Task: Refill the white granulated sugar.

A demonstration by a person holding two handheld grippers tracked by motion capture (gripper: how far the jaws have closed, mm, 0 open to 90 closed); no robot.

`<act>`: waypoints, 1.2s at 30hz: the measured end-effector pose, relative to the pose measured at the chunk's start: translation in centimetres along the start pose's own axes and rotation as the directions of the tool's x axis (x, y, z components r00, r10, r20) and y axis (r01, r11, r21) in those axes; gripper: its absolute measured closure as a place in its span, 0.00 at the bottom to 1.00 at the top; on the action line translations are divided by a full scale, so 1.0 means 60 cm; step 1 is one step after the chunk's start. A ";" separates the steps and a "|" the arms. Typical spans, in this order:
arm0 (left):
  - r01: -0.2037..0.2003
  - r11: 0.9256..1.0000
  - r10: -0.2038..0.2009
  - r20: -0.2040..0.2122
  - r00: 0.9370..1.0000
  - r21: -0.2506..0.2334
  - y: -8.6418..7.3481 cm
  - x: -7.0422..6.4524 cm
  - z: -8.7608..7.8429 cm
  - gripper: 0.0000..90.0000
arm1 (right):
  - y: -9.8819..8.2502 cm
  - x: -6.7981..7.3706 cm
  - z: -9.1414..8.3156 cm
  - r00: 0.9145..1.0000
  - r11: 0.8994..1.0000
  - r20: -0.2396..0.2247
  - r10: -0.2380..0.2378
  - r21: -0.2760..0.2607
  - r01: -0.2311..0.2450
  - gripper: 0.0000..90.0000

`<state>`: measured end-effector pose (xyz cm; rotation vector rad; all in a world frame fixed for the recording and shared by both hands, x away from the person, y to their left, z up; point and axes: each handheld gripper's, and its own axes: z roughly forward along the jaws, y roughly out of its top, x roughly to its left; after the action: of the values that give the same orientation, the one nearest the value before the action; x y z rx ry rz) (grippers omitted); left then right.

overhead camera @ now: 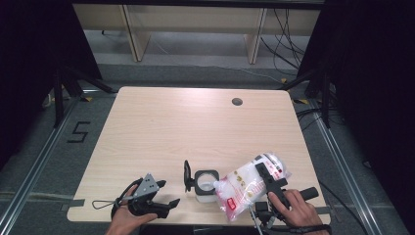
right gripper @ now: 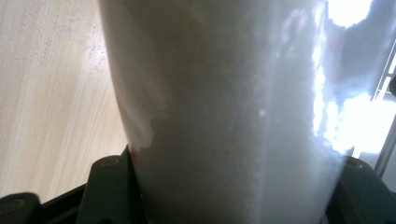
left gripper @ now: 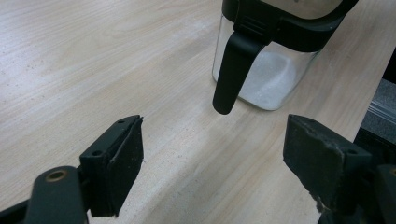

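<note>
Wooden table [overhead camera: 161,127], right gripper [overhead camera: 266,178] clamping bag [overhead camera: 244,188], left gripper [overhead camera: 164,196] wide open, empty

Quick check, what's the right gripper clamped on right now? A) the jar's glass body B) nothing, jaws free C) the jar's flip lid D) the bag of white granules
D: the right gripper is closed across the bag of white granules, tilting it at the open jar; in the right gripper view the bag sits between both jaws.
</note>
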<state>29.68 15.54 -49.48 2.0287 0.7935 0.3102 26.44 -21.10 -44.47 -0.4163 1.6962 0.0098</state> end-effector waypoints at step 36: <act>0.029 1.000 -0.029 0.002 1.000 -0.006 -0.001 -0.003 0.001 0.22 | 0.001 0.001 0.002 0.999 0.999 -0.031 0.044 0.007 -0.044 0.47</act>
<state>29.56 15.42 -49.57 2.0095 0.8189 0.2942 26.50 -21.02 -44.57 -0.3757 1.7356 0.0303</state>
